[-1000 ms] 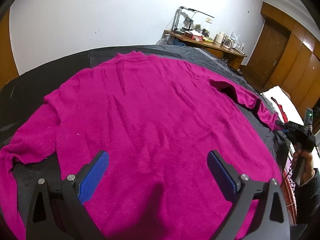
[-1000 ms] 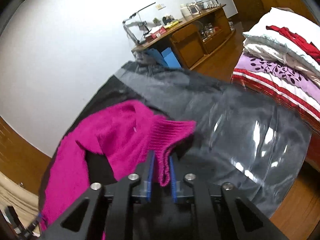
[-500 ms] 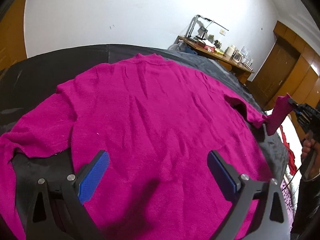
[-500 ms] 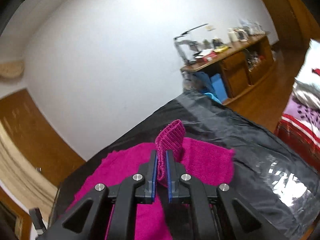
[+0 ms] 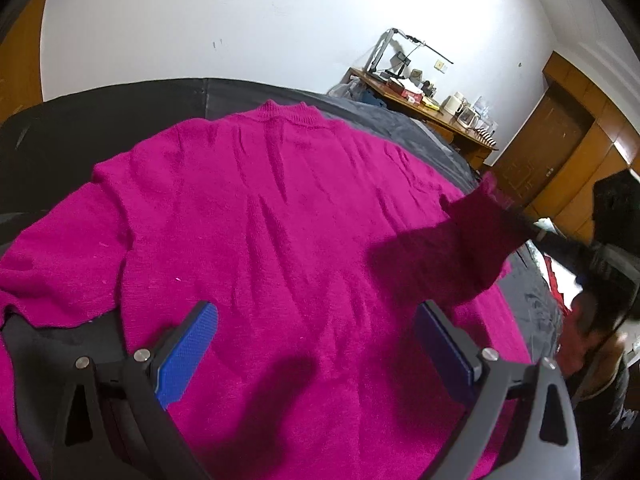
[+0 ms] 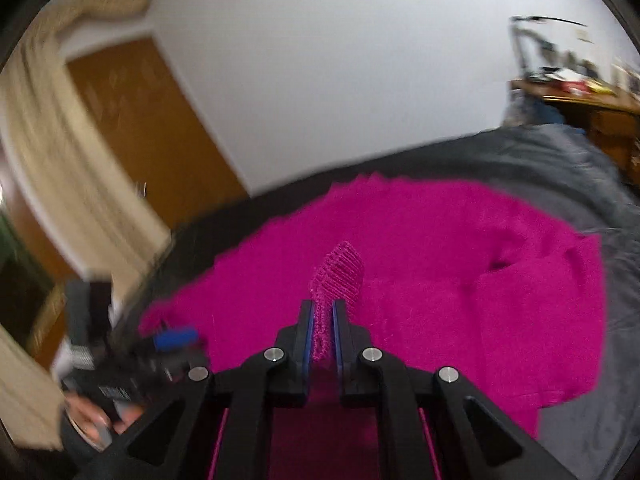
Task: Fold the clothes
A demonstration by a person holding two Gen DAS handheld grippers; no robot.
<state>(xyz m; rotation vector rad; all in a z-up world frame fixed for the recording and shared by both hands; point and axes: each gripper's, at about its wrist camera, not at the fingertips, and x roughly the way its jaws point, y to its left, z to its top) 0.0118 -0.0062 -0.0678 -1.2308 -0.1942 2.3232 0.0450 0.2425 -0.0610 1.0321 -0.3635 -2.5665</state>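
Observation:
A magenta knit sweater (image 5: 280,216) lies spread flat on a dark cloth-covered table (image 5: 100,120), collar at the far side. My left gripper (image 5: 320,344) hovers open over the sweater's lower body, nothing between its blue pads. My right gripper (image 6: 321,316) is shut on the ribbed cuff (image 6: 340,272) of one sleeve. In the left wrist view that sleeve (image 5: 472,240) is lifted off the table at the right and drawn over the sweater's body. The other sleeve (image 5: 44,272) lies flat at the left.
A wooden desk (image 5: 424,108) with a lamp and clutter stands against the white wall beyond the table. Wooden doors (image 5: 552,152) are at the far right. A person's hand (image 6: 96,424) holds the left gripper's handle at the lower left of the right wrist view.
My right gripper has swung the held cuff up from the table's right edge and inward over the sweater's body, rolling as it went. The left gripper shifted slightly and stays open.

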